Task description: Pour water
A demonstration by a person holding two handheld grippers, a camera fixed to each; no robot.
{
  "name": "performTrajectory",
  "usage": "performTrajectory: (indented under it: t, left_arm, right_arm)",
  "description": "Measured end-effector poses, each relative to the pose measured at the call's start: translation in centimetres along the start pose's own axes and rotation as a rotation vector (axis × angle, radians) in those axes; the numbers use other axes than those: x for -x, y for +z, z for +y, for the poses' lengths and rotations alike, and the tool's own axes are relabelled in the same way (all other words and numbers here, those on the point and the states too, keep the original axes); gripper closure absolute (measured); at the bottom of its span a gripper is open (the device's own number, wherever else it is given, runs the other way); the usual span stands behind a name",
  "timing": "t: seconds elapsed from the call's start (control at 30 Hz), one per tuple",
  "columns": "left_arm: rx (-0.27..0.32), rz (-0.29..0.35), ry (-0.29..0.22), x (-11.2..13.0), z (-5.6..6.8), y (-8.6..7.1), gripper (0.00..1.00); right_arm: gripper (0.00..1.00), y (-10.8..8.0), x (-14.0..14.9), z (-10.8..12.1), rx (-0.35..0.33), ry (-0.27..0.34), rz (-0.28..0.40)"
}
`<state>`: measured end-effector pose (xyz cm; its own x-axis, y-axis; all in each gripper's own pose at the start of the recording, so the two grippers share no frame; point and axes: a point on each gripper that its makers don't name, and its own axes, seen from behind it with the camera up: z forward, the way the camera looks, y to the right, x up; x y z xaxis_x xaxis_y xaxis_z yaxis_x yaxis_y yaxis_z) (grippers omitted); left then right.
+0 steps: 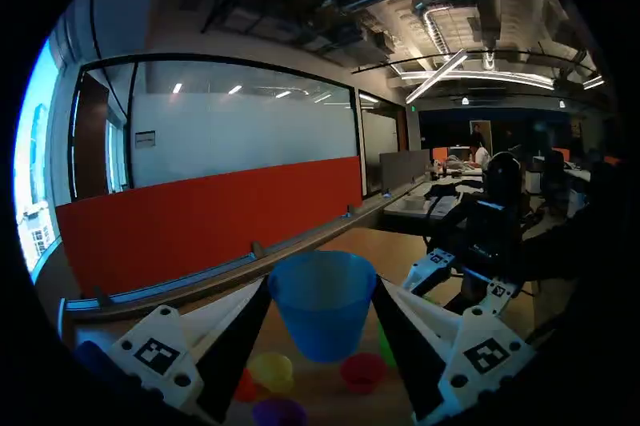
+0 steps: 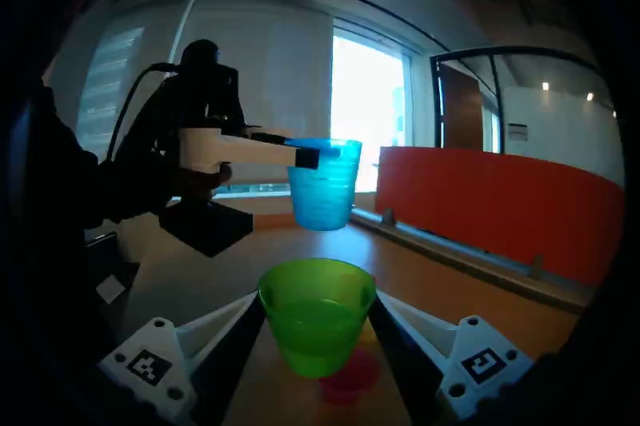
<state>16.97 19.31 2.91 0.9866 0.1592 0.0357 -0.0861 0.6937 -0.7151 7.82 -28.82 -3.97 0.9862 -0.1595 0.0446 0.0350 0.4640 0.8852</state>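
Observation:
A translucent blue cup (image 1: 323,304) sits upright between the fingers of my left gripper (image 1: 322,310), which is shut on it and holds it above the wooden table (image 1: 376,246). In the right gripper view the same blue cup (image 2: 324,183) hangs in the air, clamped by the left gripper (image 2: 312,157) with a hand behind it. My right gripper (image 2: 317,330) is shut on a green cup (image 2: 317,322) with liquid in its lower part, held upright, lower than the blue cup.
Small cups lie on the table below: yellow (image 1: 272,368), red (image 1: 362,370), purple (image 1: 278,412), and a red one (image 2: 349,378) under the green cup. An orange partition (image 1: 216,214) with a rail borders the table. Desks and chairs stand at the far right.

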Motion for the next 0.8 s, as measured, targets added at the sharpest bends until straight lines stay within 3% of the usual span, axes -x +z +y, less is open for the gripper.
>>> performTrajectory:
  t: [0.47,0.8]
  left_arm:
    - [-0.018,-0.065,-0.025,4.1,-0.3,-1.0,0.12]
    - [-0.017,-0.121,-0.018,7.6,0.7,-1.5,0.12]
  right_arm:
    - [0.1,-1.5,1.8,1.1,0.028,0.002,-0.073]
    - [0.1,-2.9,3.1,1.9,0.038,0.001,-0.14]
